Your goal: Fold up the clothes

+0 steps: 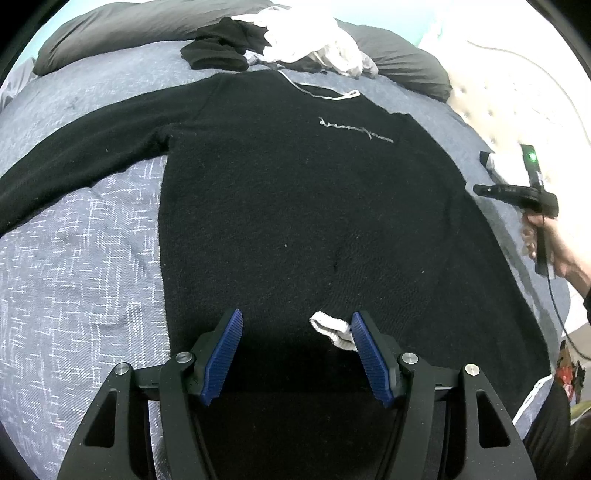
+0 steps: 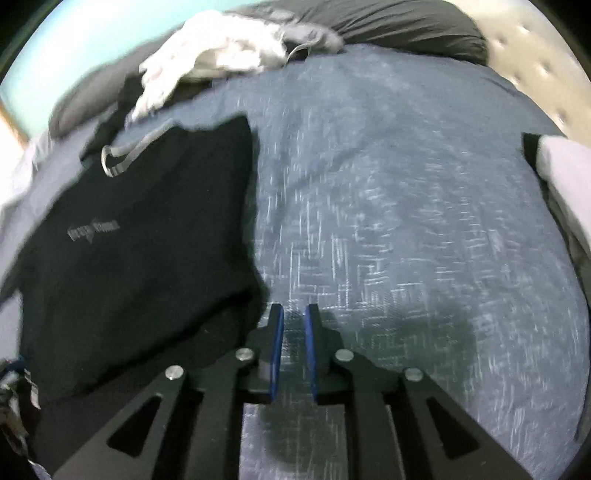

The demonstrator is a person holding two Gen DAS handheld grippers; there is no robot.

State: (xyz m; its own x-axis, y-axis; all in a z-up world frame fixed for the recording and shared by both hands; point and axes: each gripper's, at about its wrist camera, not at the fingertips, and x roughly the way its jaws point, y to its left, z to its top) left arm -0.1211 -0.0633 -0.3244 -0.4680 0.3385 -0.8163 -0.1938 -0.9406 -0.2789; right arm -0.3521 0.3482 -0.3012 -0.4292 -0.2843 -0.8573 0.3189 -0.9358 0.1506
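Left wrist view: black sweater (image 1: 295, 206) lies flat on the blue-grey bedspread (image 1: 74, 277), neck toward 12 o'clock, one sleeve stretched out toward 9 o'clock, the other folded over the body with its white cuff (image 1: 330, 328) at 6 o'clock. Left gripper (image 1: 297, 321) sits over the hem, jaws spread wide, nothing between the blue pads (image 1: 225, 354); the cuff lies just beside the pad on the 3 o'clock side, contact unclear. At 3 o'clock a hand (image 1: 554, 243) holds the right gripper (image 1: 480, 190) over the sweater's edge. Pile of white and black clothes (image 1: 280, 40) at 12 o'clock, against dark pillows (image 1: 129, 26). Right wrist view, blurred: right gripper (image 2: 294, 314) with jaws nearly closed, a narrow gap left, nothing held, above bare bedspread (image 2: 406, 221); sweater (image 2: 147, 240) at 9 o'clock, its edge just beside the fingertips.
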